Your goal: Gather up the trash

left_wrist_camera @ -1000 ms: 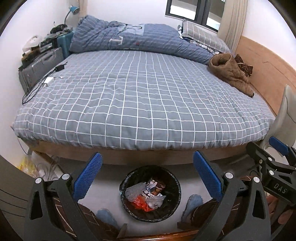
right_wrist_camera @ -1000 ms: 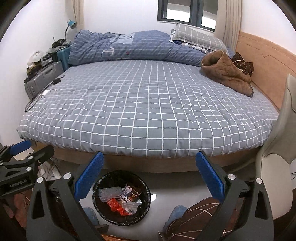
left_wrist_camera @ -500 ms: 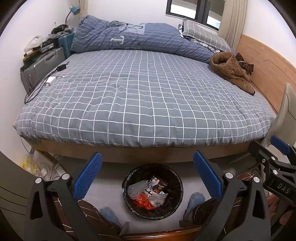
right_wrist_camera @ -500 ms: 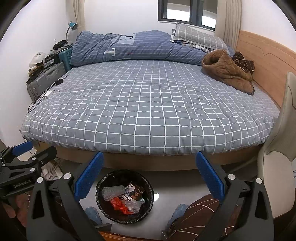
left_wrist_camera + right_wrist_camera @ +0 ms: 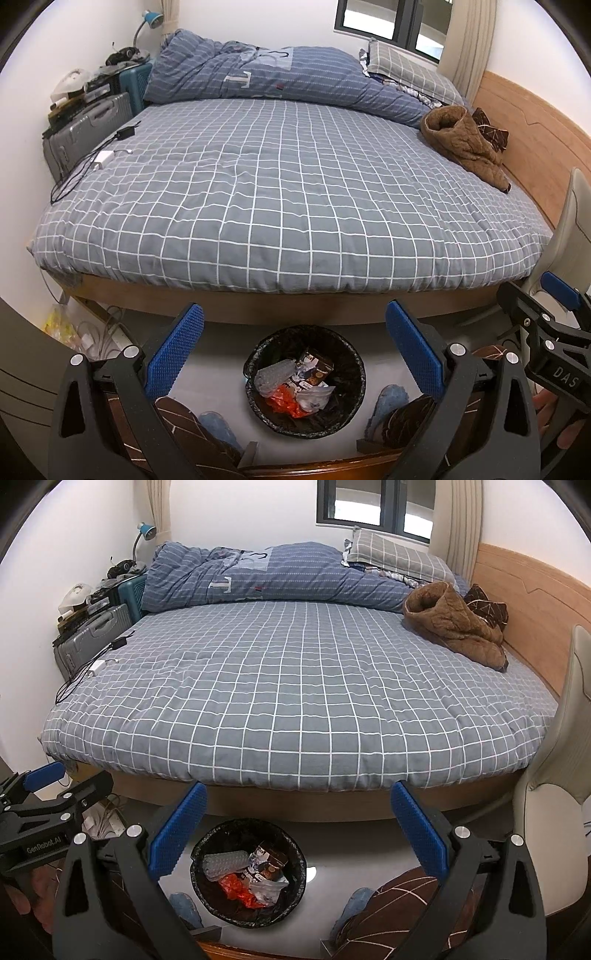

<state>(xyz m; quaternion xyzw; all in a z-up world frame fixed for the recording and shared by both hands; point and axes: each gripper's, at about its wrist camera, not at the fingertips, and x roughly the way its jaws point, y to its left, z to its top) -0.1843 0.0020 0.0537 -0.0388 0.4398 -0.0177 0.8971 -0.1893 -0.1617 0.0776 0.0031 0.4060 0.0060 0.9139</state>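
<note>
A round black bin (image 5: 305,380) stands on the pale floor at the foot of the bed, holding wrappers, clear plastic and a red scrap (image 5: 284,400). It also shows in the right wrist view (image 5: 248,872). My left gripper (image 5: 294,343) is open and empty, held above the bin. My right gripper (image 5: 298,829) is open and empty, above and to the right of the bin. Each gripper shows at the edge of the other's view.
A bed with a grey checked quilt (image 5: 288,192) fills the room ahead. A brown coat (image 5: 463,144) lies at its right side, chargers and cables (image 5: 101,158) at its left. Suitcases (image 5: 86,127) stand at the left wall, a chair (image 5: 554,775) at right. Slippered feet (image 5: 386,400) flank the bin.
Both grippers have risen and drawn back a little, so the bed and bin sit lower in view. Both stay open and empty.
</note>
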